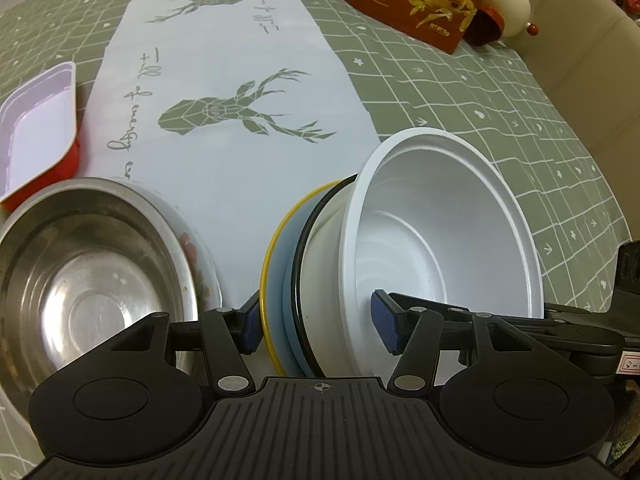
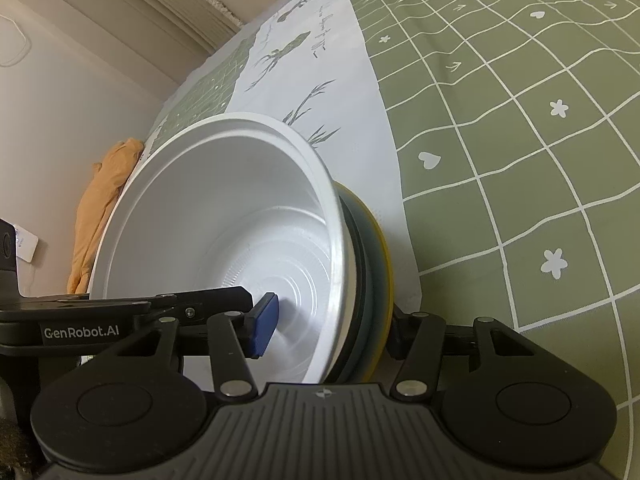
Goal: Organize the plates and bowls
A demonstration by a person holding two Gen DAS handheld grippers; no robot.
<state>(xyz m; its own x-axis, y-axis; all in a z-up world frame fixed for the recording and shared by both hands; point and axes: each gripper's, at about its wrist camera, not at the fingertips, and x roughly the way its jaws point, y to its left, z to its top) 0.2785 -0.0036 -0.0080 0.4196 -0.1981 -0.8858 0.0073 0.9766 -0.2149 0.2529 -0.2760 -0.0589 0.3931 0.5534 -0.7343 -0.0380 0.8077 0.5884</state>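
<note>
1. White plastic bowl (image 1: 436, 236) sits tipped on its side as the top piece of a nested stack, with a black-rimmed white dish (image 1: 316, 280) under it and a blue plate with a yellow rim (image 1: 274, 280) at the bottom.
2. The left hand-held gripper (image 1: 318, 326) straddles the stack's near edge: one blue pad lies inside the white bowl, the other outside against the yellow rim. Both pads seem to touch, so it looks clamped on the stack.
3. The right hand-held gripper (image 2: 328, 330) straddles the same stack from the other side. Its left pad is inside the bowl, clear of the wall; its right finger is hidden behind the yellow rim. I cannot tell whether it grips.
4. Just left of the left hand-held gripper, a steel bowl (image 1: 88, 280) rests on a flowered plate (image 1: 200, 256).
5. Farther left and ahead lies a red tray with a white inside (image 1: 36, 136).
6. All stand on a counter covered with a green checked cloth (image 1: 500, 100) and a pale runner with deer prints (image 1: 240, 140).
7. Far ahead to the right stands a red-brown box (image 1: 404, 4).
</note>
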